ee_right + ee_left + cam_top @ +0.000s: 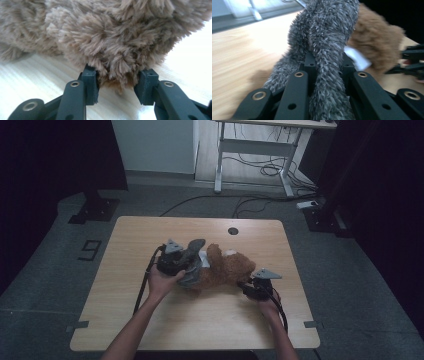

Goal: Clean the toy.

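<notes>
A brown teddy bear lies on its side in the middle of the wooden table. A grey furry piece covers its left end, beside a white tag. My left gripper is shut on that grey piece, which runs up between the jaws; the bear's brown fur lies behind it. At the bear's right end, my right gripper has a tuft of brown fur between its jaws, and both pads touch it.
A round cable hole sits near the table's far edge. Behind the table stand a white desk frame, loose cables on the floor and a black stand base.
</notes>
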The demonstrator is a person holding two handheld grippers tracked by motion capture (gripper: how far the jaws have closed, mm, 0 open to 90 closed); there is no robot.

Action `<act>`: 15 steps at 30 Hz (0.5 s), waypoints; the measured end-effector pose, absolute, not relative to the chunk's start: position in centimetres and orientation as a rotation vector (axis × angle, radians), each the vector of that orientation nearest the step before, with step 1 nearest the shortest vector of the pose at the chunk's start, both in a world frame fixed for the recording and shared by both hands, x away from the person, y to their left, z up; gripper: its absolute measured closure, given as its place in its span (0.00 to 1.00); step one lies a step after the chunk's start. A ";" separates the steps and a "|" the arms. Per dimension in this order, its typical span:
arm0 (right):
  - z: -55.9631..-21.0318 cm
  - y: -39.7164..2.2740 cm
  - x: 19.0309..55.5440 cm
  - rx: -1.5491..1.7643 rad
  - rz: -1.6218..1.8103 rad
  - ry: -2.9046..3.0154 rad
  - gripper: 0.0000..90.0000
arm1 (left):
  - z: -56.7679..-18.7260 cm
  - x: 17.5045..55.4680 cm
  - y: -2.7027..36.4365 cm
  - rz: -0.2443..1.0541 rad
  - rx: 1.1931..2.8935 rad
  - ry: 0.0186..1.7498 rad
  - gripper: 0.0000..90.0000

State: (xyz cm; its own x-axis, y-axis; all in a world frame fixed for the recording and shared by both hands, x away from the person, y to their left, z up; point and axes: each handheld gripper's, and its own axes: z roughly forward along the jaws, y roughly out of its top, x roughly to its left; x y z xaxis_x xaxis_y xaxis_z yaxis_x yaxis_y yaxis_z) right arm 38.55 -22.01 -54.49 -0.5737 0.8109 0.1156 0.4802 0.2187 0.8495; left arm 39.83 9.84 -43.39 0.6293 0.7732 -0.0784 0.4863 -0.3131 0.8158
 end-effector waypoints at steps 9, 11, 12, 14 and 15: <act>-54.4 -23.5 37.9 1.220 1.438 2.159 0.49 | -45.5 38.8 9.7 0.378 2.002 0.998 0.83; -54.0 -24.2 37.8 1.255 1.509 2.137 0.43 | -45.8 38.1 10.0 0.367 2.004 0.988 0.83; -53.7 -24.6 37.7 1.273 1.547 2.120 0.41 | -45.9 37.8 10.2 0.362 2.001 0.982 0.83; -53.0 -25.4 37.4 1.279 1.584 2.085 0.36 | -46.4 37.2 10.5 0.353 1.988 0.974 0.83; -52.3 -25.8 37.1 1.278 1.598 2.064 0.33 | -46.5 36.9 10.6 0.352 1.982 0.969 0.83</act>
